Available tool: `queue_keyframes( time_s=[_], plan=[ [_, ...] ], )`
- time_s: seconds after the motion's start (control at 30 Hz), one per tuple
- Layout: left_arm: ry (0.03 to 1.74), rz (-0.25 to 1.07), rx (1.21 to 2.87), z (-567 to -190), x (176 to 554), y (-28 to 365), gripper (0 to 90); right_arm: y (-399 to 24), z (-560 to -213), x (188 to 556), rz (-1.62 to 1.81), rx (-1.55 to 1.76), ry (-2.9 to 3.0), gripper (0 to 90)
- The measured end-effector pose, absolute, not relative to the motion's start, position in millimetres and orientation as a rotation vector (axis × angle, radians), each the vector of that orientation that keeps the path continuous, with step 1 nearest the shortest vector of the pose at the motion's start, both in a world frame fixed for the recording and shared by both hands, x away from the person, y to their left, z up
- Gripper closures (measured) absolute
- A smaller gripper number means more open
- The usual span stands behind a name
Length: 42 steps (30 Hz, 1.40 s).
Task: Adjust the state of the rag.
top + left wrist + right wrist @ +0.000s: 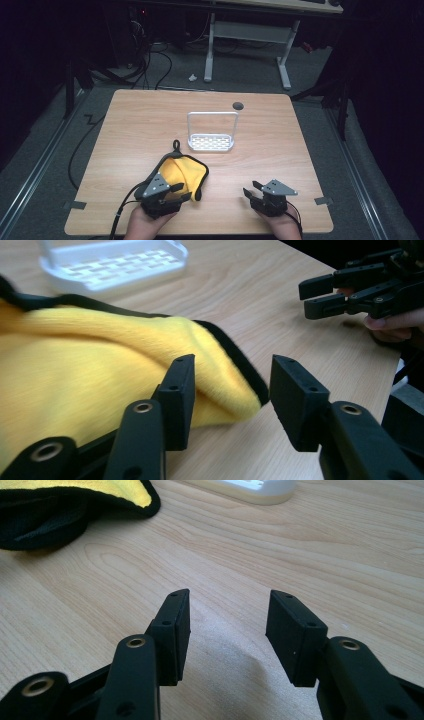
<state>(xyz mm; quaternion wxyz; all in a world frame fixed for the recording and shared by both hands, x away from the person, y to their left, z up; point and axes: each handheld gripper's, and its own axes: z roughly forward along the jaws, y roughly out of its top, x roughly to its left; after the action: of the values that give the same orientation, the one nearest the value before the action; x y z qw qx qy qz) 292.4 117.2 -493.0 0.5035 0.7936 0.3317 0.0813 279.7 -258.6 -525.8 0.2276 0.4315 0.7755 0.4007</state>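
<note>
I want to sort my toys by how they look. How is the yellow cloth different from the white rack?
The yellow cloth is soft and lies crumpled flat, with a black edge; the white rack is stiff, with a tall handle standing up. The cloth lies right by the left gripper, whose jaws stand open around its corner; the rack sits farther back, away from both grippers. Both rest on the wooden table.

A yellow cloth (pixel 186 172) edged in black is seen on the light wood-grain worktop (pixel 280 150); the slotted rack (pixel 211 141) is white, the jaws black.
</note>
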Motion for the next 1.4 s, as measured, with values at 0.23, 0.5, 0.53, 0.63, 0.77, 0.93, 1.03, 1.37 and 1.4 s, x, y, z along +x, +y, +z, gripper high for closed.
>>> queue_keyframes(
  time_s=[0.23,0.5,0.53,0.63,0.77,0.93,1.03,1.37,1.4],
  plan=[
    [0.917,0.357,1.828,-491.2,286.2,173.0,48.1,-246.8,-525.6,277.8,1.102,1.168,2.16,51.6],
    [1.045,0.459,1.738,-489.1,293.2,198.6,37.8,-209.9,-514.2,267.3,1.149,1.056,2.206,48.7],
    [1.062,0.457,1.734,-490.2,294.1,200.8,36.3,-202.5,-512.2,265.8,1.163,1.037,2.21,48.0],
    [1.104,0.433,1.72,-494.5,297.5,205.1,33.7,-179.0,-504.9,263.1,1.202,0.982,2.248,46.9],
    [1.111,0.377,1.714,-497.4,300.2,208.0,32.5,-144.8,-495.4,263.3,1.227,0.881,2.289,45.9],
    [1.09,0.354,1.747,-499.0,299.0,201.1,36.4,-114.1,-500.9,275.3,1.191,0.897,2.312,45.8],
    [1.075,0.331,1.776,-500.7,299.9,197.9,42.3,-105.5,-509.8,281.4,1.128,0.904,2.342,47.3],
    [1.024,0.316,1.821,-499.7,296.5,192.5,75.0,-124.0,-508.9,280.3,1.085,0.9,2.296,83.3],
    [1.018,0.313,1.823,-499.3,295.8,192.0,77.5,-131.1,-505.9,279.8,1.093,0.916,2.28,83.3]
  ],
)
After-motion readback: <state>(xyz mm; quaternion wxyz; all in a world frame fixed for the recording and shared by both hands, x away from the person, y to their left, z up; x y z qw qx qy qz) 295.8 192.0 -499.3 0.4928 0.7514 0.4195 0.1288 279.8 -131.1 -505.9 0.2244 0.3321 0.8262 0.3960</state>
